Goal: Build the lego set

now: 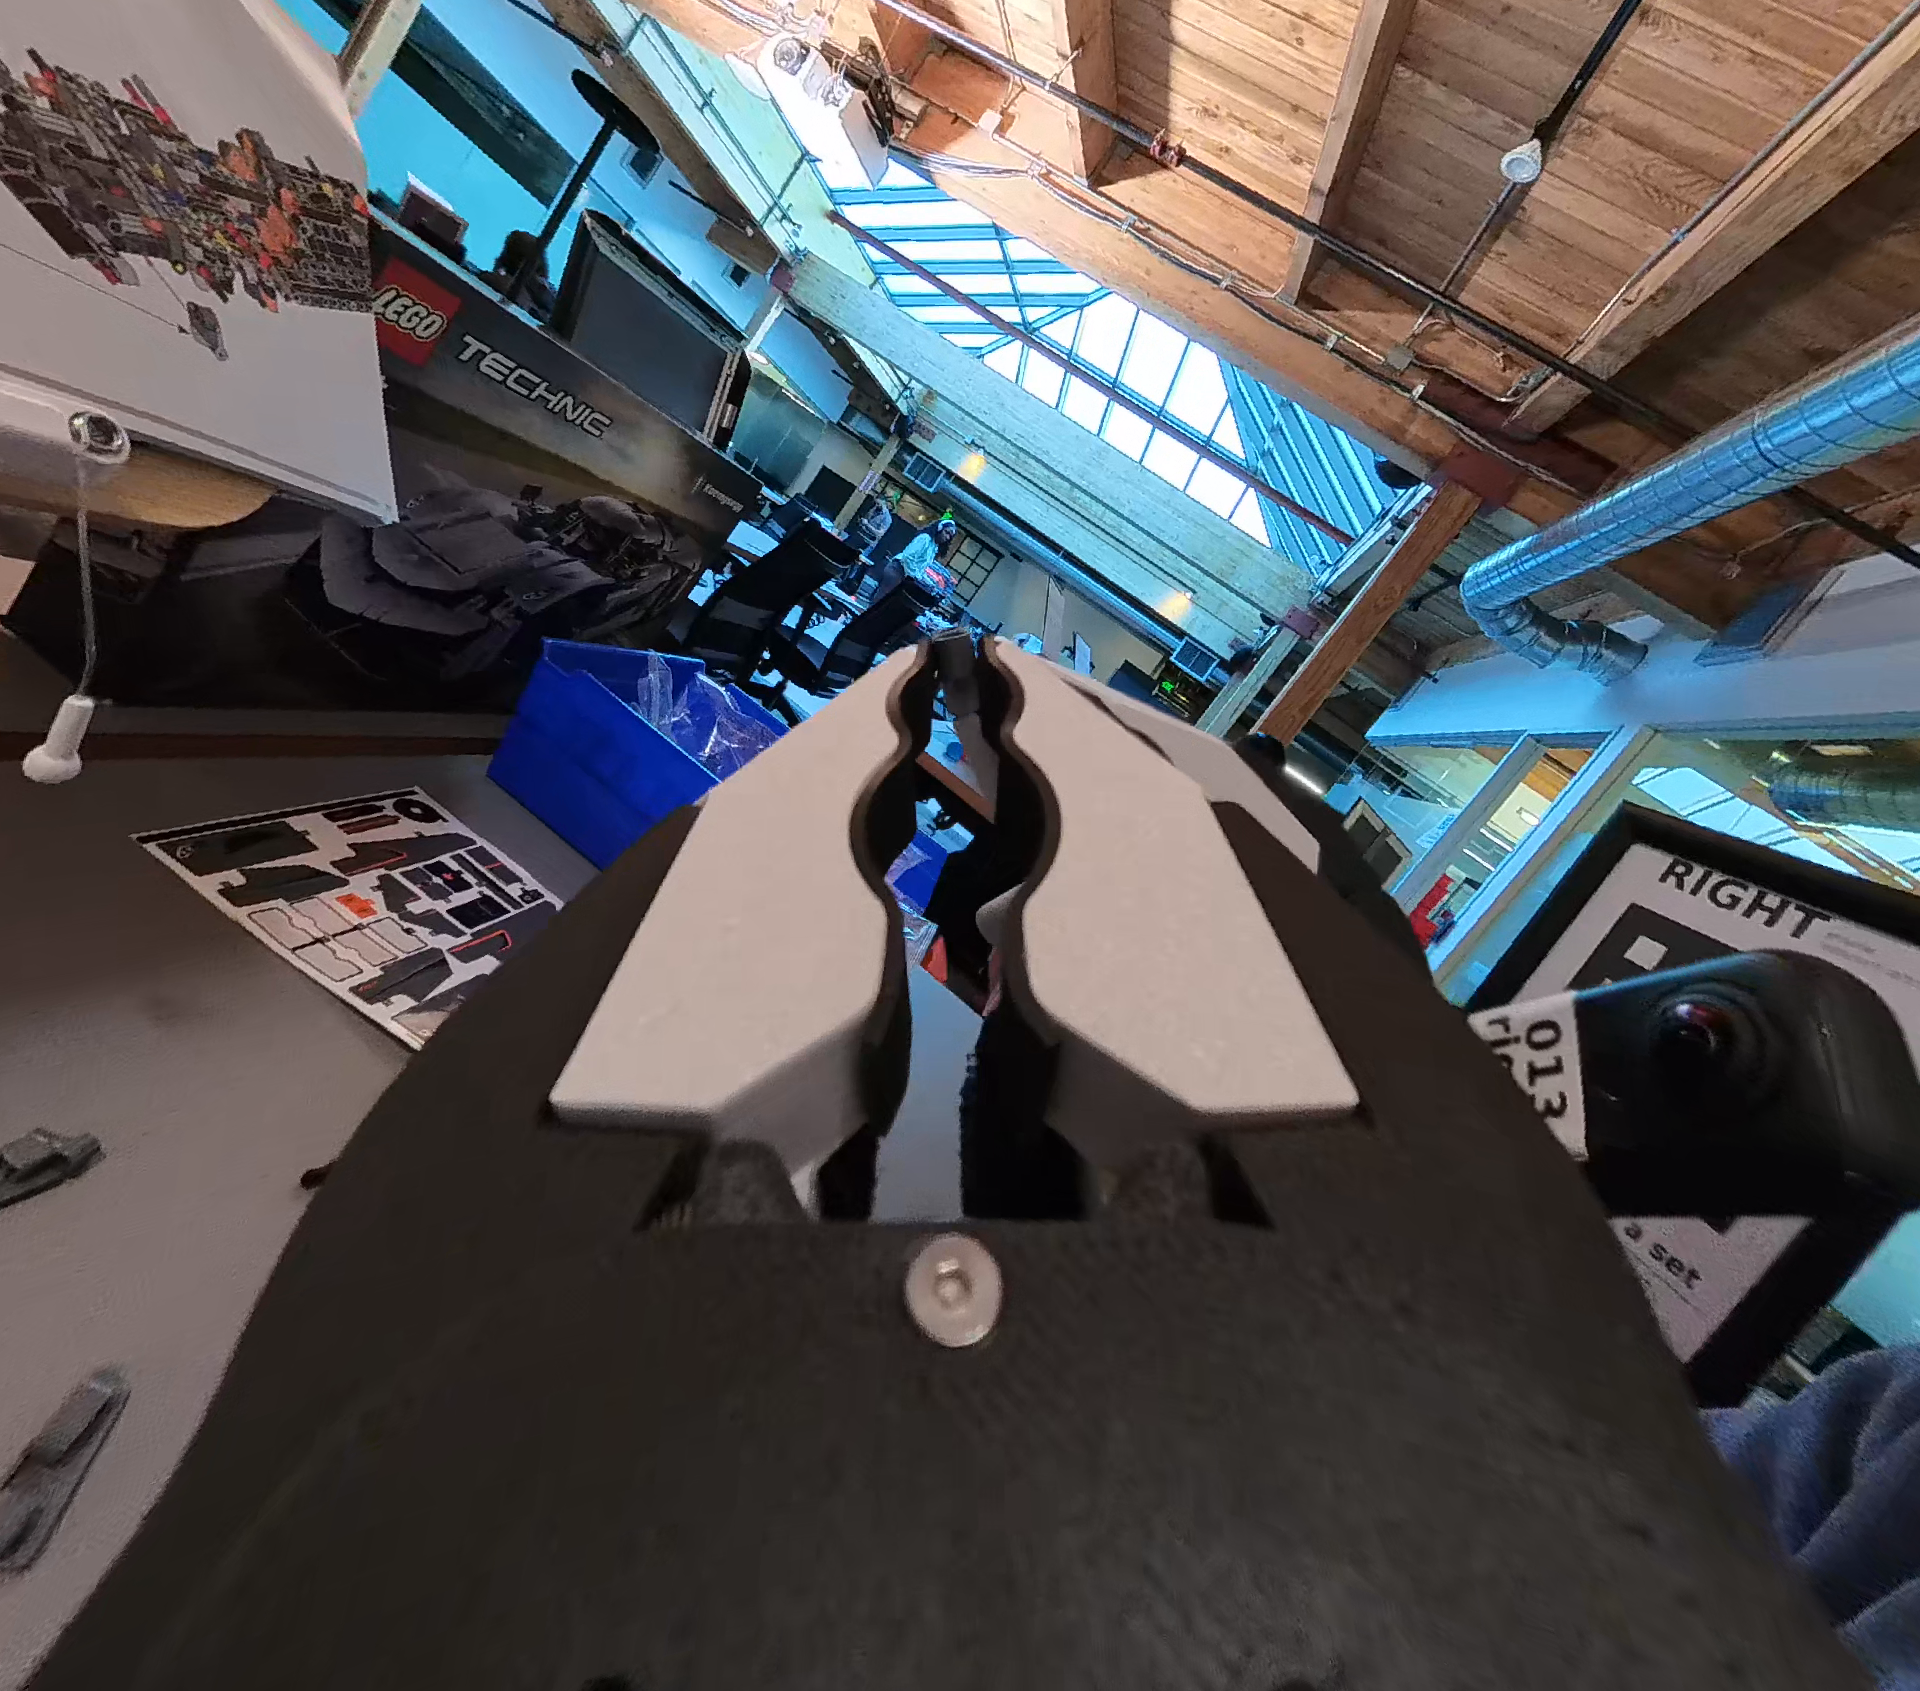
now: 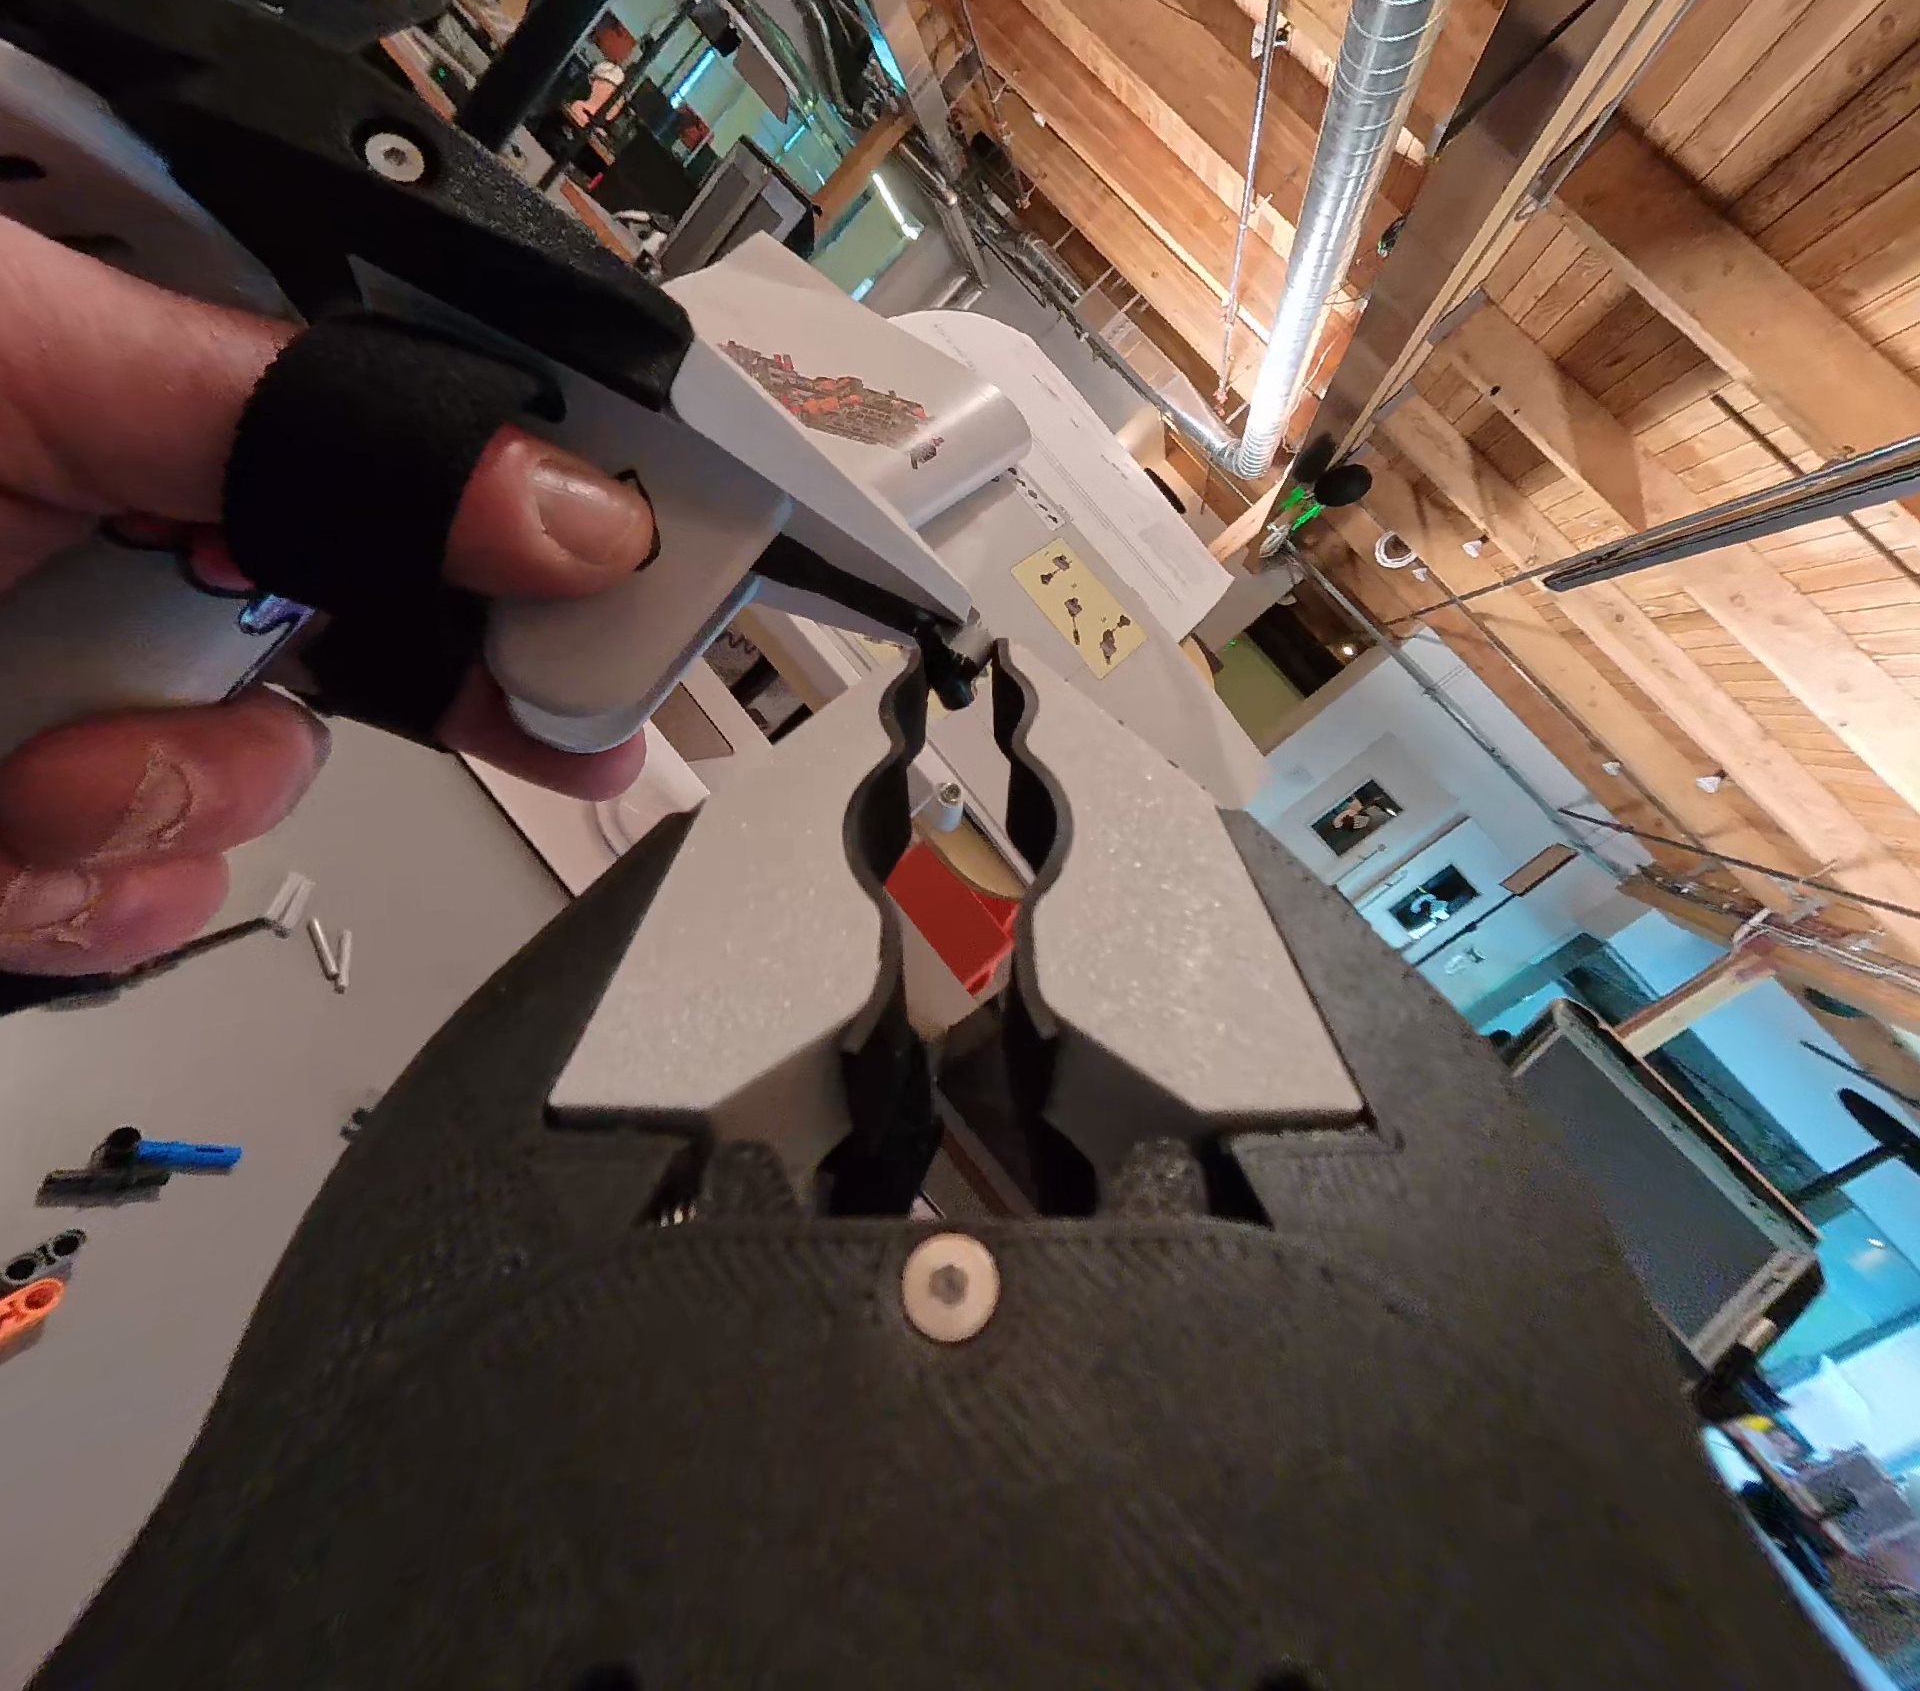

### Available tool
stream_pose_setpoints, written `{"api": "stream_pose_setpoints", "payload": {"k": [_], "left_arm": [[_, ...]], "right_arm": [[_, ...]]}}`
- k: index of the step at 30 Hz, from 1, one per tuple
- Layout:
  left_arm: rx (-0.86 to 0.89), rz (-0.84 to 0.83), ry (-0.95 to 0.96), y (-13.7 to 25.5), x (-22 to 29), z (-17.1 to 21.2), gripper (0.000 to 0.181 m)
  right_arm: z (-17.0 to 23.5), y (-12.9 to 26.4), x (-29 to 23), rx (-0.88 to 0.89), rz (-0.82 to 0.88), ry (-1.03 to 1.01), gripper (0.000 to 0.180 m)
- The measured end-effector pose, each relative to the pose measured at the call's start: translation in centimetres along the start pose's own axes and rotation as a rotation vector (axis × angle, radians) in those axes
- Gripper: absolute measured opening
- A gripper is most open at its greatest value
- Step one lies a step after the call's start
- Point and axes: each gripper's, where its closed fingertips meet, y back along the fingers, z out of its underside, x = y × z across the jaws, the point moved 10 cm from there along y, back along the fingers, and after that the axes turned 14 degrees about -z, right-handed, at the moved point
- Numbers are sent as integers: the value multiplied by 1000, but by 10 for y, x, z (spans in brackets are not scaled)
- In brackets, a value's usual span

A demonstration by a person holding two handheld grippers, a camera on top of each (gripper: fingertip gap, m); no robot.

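Observation:
Both grippers are raised off the table and meet tip to tip. My left gripper (image 1: pixel 958 673) is shut on a small grey Lego piece (image 1: pixel 964 701) at its fingertips. In the right wrist view it comes in from the left (image 2: pixel 961 618), held by a hand (image 2: pixel 125 602). My right gripper (image 2: pixel 956 673) has its jaws narrowly apart around a small black pin (image 2: pixel 951 673), which touches the grey piece held by the left gripper. The right gripper's camera (image 1: pixel 1704 1044) shows at the right of the left wrist view.
On the grey table lie a parts sheet (image 1: pixel 343 903), a blue bin (image 1: pixel 623 748) with bags, the Lego box (image 1: pixel 499 519), an instruction poster (image 1: pixel 177 239), and loose parts: a blue pin (image 2: pixel 187 1153), an orange piece (image 2: pixel 26 1307), grey pins (image 2: pixel 322 940). A red bin (image 2: pixel 951 924) stands behind. The grippers are tip to tip, or close to it.

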Motion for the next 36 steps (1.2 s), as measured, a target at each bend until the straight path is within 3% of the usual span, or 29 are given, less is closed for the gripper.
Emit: {"api": "stream_pose_setpoints", "payload": {"k": [1, 9, 31, 36], "left_arm": [[-1, 2, -3, -1, 1, 0, 6], [16, 10, -31, -2, 7, -1, 7], [13, 46, 0, -4, 12, 2, 9], [17, 44, -20, -4, 15, 3, 12]], "right_arm": [[0, 1, 1, 13, -5, -18, 10], [2, 5, 8, 101, -39, -144, 9], [8, 14, 16, 179, -81, -250, 7], [16, 17, 22, 252, -125, -368, 7]]}}
